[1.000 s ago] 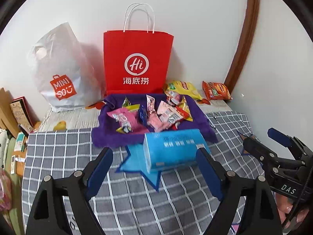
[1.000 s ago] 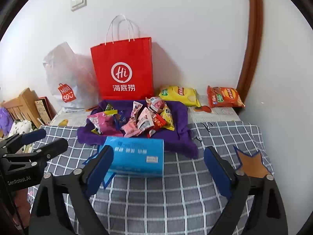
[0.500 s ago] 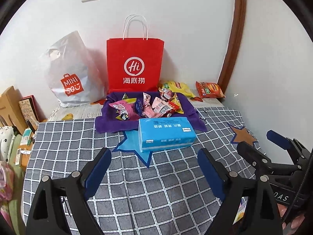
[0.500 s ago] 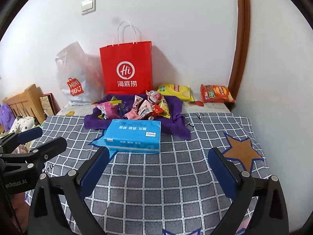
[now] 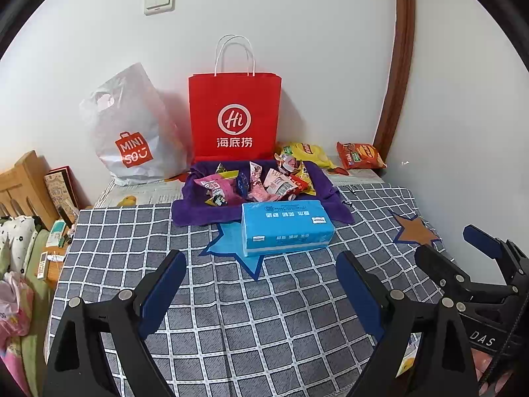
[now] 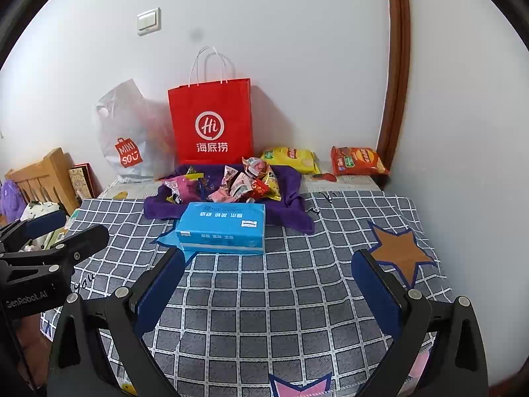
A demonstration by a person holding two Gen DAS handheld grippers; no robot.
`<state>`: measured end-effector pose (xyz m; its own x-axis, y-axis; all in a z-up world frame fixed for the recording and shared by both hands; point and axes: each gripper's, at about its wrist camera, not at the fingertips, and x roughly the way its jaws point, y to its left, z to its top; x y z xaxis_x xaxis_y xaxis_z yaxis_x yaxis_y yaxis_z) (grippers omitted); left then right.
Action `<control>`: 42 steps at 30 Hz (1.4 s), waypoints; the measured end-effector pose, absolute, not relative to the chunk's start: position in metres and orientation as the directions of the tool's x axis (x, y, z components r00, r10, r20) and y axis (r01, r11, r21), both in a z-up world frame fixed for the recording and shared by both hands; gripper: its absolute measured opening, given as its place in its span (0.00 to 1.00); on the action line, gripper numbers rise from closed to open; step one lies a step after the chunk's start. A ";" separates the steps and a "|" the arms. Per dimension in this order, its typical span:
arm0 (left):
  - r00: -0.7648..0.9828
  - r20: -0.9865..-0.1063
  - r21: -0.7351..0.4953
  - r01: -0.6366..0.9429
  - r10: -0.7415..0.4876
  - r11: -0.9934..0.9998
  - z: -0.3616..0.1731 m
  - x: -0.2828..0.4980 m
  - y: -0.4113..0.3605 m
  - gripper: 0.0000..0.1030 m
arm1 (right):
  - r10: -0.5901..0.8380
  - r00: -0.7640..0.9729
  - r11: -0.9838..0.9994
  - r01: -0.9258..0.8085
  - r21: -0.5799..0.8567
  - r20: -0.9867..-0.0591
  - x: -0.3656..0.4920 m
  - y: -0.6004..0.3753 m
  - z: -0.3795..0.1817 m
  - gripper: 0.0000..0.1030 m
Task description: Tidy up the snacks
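The left claw [image 5: 261, 284] was opening with nothing between its jaws, and the right claw [image 6: 267, 284] stood wide and empty. Small foil snack packets [image 5: 261, 182] lay heaped on a purple cloth [image 5: 195, 211] behind the blue tissue pack [image 5: 286, 226], likely gathered for sorting.

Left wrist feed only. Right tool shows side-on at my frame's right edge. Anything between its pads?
Observer: No. The right tool is open, with only the grey checked tablecloth showing between its pads.
Operator: Anything on the cloth nearer than the blue plastic tissue pack?
Observer: A pink star patch, at the near edge of the cloth.
Operator: Far left, past the wooden headboard?
Observer: A purple fuzzy item, too cropped to identify.
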<state>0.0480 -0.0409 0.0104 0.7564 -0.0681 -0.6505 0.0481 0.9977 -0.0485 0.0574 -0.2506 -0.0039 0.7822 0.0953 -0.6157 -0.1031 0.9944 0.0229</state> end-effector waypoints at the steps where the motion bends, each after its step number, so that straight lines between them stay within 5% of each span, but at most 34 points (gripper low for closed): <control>1: 0.755 -0.652 -0.051 0.046 -0.068 0.998 0.010 0.048 -0.041 0.89 | 0.095 0.783 0.994 -0.104 0.021 -0.615 0.057 -0.250 -0.004 0.97; 42: 0.750 -0.660 -0.032 0.014 -0.031 0.999 0.014 0.043 -0.032 0.89 | 0.116 0.795 0.993 -0.114 0.041 -0.596 0.051 -0.251 0.000 0.97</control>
<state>0.0430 -0.0324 0.0145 0.7505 -0.0314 -0.6601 0.0139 0.9994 -0.0318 0.0511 -0.2509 0.0004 0.7946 0.1160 -0.5960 -0.1142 0.9926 0.0409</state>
